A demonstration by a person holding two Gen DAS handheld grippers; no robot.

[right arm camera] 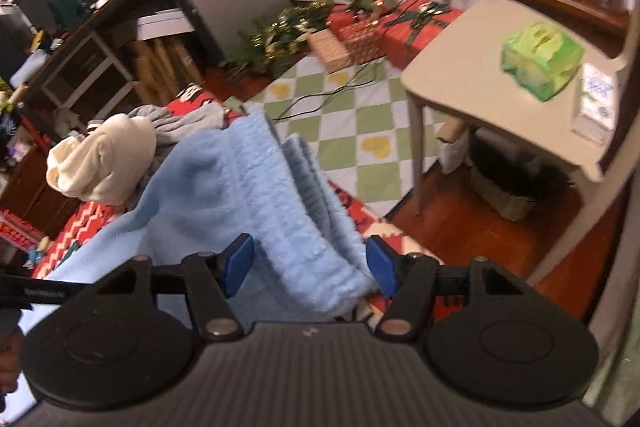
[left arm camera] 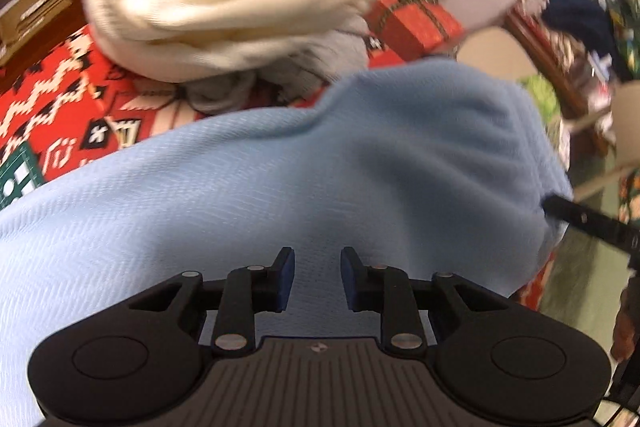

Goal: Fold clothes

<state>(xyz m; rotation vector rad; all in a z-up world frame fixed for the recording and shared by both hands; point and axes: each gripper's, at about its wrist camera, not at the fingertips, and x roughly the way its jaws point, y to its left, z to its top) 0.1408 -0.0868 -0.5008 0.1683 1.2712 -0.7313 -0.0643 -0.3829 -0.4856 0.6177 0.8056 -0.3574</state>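
A light blue knit garment (left arm camera: 280, 167) fills the left wrist view, raised off the red patterned blanket (left arm camera: 60, 95). My left gripper (left arm camera: 319, 277) points down into it, pads close together with blue cloth between them. A black finger (left arm camera: 576, 217) of the other tool pokes into the garment's right end. In the right wrist view a thick folded bundle of the blue garment (right arm camera: 240, 179) runs between the pads of my right gripper (right arm camera: 310, 261), which is shut on it. A cream garment (right arm camera: 108, 155) and a grey one (right arm camera: 184, 119) lie heaped behind.
A beige chair (right arm camera: 460, 67) stands to the right with a green tissue pack (right arm camera: 540, 59) on its seat and a dark basket (right arm camera: 516, 183) under it. Red gift boxes (right arm camera: 400, 27) sit by the wall beyond a green checked mat (right arm camera: 360, 115). Shelving (right arm camera: 80, 59) lines the left.
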